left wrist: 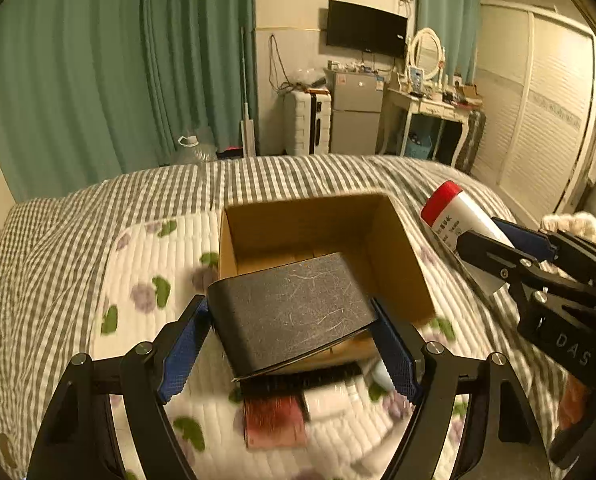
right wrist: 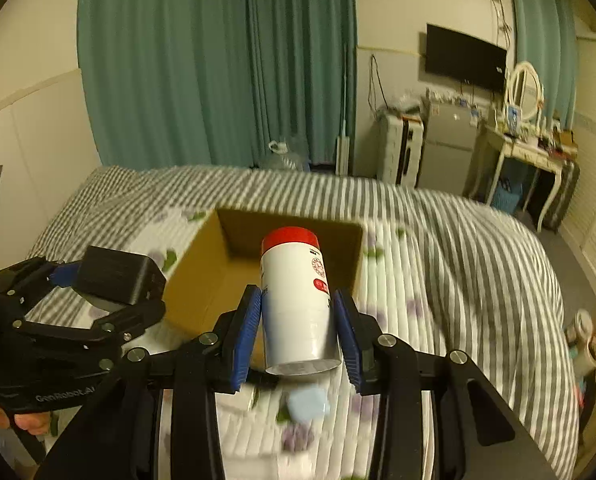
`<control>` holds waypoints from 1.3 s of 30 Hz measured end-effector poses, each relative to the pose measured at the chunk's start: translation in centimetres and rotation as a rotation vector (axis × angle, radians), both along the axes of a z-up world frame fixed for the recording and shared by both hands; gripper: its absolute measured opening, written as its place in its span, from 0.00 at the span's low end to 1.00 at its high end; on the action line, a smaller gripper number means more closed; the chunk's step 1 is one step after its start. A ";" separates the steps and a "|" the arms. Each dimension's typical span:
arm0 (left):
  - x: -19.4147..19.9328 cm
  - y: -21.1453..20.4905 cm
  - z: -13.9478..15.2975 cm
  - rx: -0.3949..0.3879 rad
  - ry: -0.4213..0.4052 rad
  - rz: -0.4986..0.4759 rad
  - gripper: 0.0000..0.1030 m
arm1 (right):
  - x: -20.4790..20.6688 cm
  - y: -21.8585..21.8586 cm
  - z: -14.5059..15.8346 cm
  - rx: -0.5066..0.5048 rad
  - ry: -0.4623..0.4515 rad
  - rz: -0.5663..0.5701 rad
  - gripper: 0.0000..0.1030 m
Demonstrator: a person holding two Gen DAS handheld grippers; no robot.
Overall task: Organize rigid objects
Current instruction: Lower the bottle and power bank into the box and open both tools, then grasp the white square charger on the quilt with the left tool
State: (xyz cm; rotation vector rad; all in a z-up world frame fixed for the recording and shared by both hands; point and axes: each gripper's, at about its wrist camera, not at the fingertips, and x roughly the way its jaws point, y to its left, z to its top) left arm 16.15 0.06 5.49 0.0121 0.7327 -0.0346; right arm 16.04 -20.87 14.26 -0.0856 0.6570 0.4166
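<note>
Left wrist view: bed (left wrist: 58, 248), cardboard box (left wrist: 397, 248) open on it. Left claw (left wrist: 290, 344) clamps black case (left wrist: 290, 304) over near rim; may snag the wall. Right claw (right wrist: 298, 332) clamps white bottle (right wrist: 298, 300), smooth, could slip.

The bed (left wrist: 78, 240) has a grey and white striped cover; a white quilt (left wrist: 146, 264) with purple flowers and green leaves lies on top of it; an open brown cardboard box (left wrist: 393, 248) sits on the quilt; close to the camera a reddish flat thing (left wrist: 274, 424) lies on the quilt; a small light blue thing (right wrist: 307, 404) lies there too, blurred.
</note>
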 end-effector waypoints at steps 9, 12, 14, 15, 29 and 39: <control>6.7 1.2 -5.0 0.024 0.065 0.035 0.78 | 6.7 2.9 -2.3 -0.005 -0.002 0.014 0.36; 7.9 1.3 -7.3 0.027 0.096 0.031 0.78 | 8.2 3.0 -4.2 -0.010 0.019 0.013 0.36; 8.4 1.2 -8.5 0.019 0.104 0.027 0.78 | 9.0 3.1 -5.4 -0.013 0.033 0.011 0.36; 8.5 1.2 -8.8 0.010 0.103 0.023 0.78 | 9.1 3.0 -5.8 -0.017 0.036 0.009 0.36; 7.2 1.6 -5.1 0.004 0.005 0.038 0.81 | 9.9 2.6 -6.7 -0.023 0.050 -0.019 0.35; 5.2 3.8 -4.1 0.008 -0.003 0.086 0.81 | 10.5 4.3 -7.5 -0.017 0.062 -0.022 0.32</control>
